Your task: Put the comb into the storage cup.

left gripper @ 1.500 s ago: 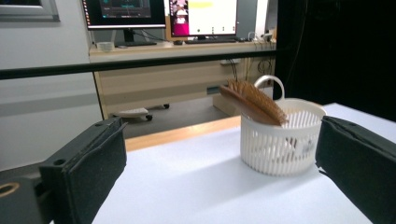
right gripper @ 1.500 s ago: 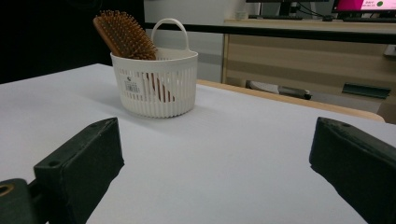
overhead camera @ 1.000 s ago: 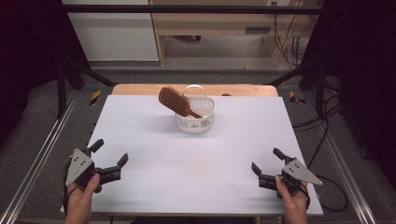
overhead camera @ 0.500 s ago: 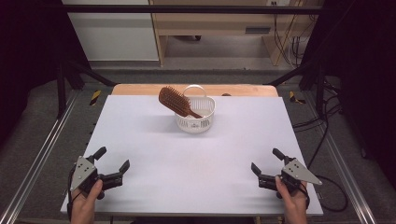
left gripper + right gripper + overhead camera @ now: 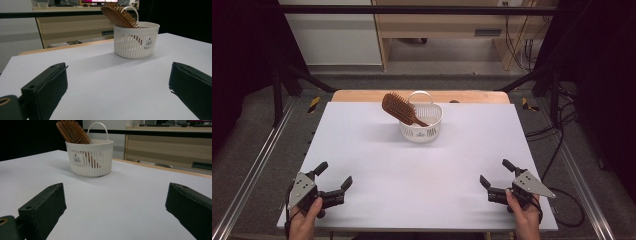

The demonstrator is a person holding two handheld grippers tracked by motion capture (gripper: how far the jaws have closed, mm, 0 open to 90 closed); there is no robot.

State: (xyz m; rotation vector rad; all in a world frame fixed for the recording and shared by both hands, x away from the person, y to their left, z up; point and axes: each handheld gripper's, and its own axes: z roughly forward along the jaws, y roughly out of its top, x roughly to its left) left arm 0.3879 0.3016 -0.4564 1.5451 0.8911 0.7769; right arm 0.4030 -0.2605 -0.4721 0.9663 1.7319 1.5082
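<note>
A small round basket of white plastic stands above the middle of the high view, near the far edge of the table. Its wall is cut into thin vertical slats below a smooth solid rim, and a slim arched handle rises from the rim. A small white label with dark print sits on the slatted wall in both gripper views. Inside the basket stands a wooden hairbrush, handle down and leaning. Its oval brown head pokes out over the rim toward the upper left of the frame. The head is set with rows of short pale wooden pins, and its back is smooth and polished in the left gripper view. Part of the handle shows through the slats.

The table has a flat, matte, pale grey-white top with a strip of light wood along its far edge.

The left gripper rests at the lower left of the high view, held in a hand, its blunt black jaws spread wide and holding nothing. The right gripper sits at the lower right in the other hand, jaws likewise parted and empty. Both are well apart from the basket. Each carries a grey three-cornered plate.
</note>
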